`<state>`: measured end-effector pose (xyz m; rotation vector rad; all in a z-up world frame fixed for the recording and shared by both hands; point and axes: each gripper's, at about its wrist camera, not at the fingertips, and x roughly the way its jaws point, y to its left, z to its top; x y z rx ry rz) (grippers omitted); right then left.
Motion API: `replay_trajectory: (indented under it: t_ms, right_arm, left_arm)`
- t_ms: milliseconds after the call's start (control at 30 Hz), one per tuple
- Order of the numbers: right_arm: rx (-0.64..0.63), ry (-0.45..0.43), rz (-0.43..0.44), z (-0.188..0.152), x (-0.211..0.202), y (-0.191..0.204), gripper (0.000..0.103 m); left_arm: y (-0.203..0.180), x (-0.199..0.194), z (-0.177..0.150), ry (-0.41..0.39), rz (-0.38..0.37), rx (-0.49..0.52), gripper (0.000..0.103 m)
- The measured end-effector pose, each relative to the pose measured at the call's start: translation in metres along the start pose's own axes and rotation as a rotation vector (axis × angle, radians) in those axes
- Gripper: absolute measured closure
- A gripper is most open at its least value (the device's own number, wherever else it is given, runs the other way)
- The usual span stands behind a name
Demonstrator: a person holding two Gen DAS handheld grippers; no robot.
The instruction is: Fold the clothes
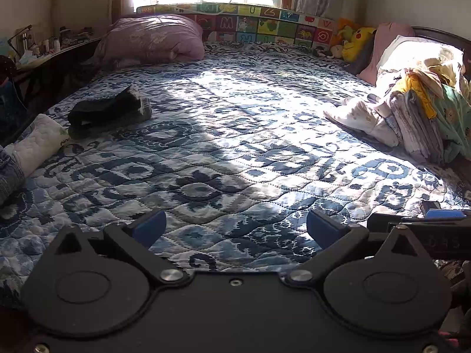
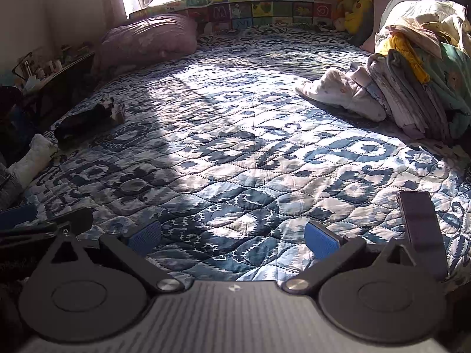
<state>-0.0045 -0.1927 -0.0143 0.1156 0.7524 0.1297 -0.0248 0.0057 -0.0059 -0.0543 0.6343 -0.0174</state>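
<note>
1. My left gripper (image 1: 235,229) and right gripper (image 2: 234,238) hover low over the quilt (image 1: 235,153), fingers spread wide on both, nothing between them.
2. A dark phone (image 2: 422,226) lies just right of my right fingers; avoid it.
3. The clothes pile (image 2: 412,88) sits far ahead-right. Judgement: next, reach there and take only the pale top garment (image 2: 341,94), pinching one edge, then drag it to bare quilt.
4. Dark folded item (image 1: 109,111) far ahead-left: kind unclear.
5. The pile's right side is cut off.
</note>
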Motion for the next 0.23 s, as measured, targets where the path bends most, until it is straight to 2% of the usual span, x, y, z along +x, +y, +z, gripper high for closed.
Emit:
replay_trajectory:
  t_ms: [233]
  right_arm:
    - [-0.003, 0.008, 0.015, -0.0086, -0.0014, 0.0008, 0.0]
  left_arm:
    - [0.0023, -0.0062, -0.0067, -0.004, -0.014, -0.01, 0.0]
